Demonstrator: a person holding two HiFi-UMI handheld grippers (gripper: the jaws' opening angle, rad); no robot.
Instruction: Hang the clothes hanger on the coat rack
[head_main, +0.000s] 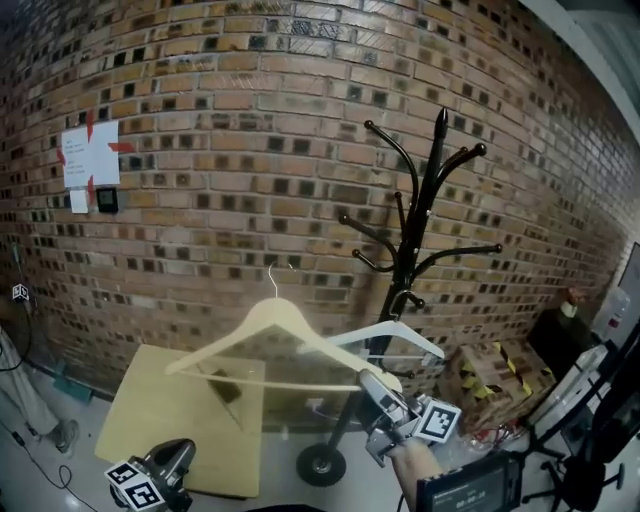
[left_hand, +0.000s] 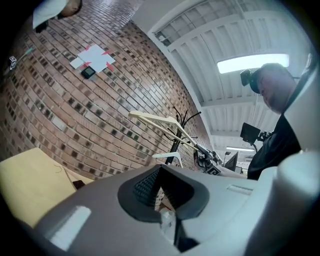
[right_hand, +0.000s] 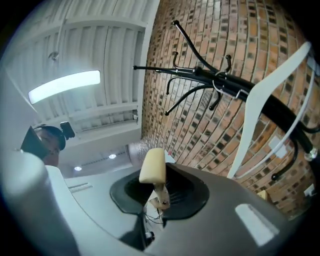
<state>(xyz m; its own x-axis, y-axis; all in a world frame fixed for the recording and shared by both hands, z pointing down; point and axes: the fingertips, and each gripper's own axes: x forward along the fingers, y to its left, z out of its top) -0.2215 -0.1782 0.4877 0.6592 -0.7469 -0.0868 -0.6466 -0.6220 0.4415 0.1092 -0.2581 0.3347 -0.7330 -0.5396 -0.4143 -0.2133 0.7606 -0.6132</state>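
A wall of rough red-brown brick (head_main: 250, 120) fills the background, with a pale wooden bench (head_main: 150, 420) low against it. The right gripper's (right_hand: 159, 192) fingers are clamped on the rounded tip of one arm of the wooden clothes hanger (right_hand: 152, 167). In the head view that gripper (head_main: 385, 415) holds the hanger (head_main: 270, 325) up in front of the wall, to the left of the coat rack (head_main: 425, 200). The hanger is a smooth light-wood triangle with a crossbar, and its thin metal hook (head_main: 272, 280) points upward and is on none of the pegs. The rack is a slim black pole with curved, ball-tipped arms. A white hanger (head_main: 395, 335) hangs from a low peg. The left gripper (head_main: 170, 465) sits low by the bench, its ribbed fingers (left_hand: 145, 187) together on nothing.
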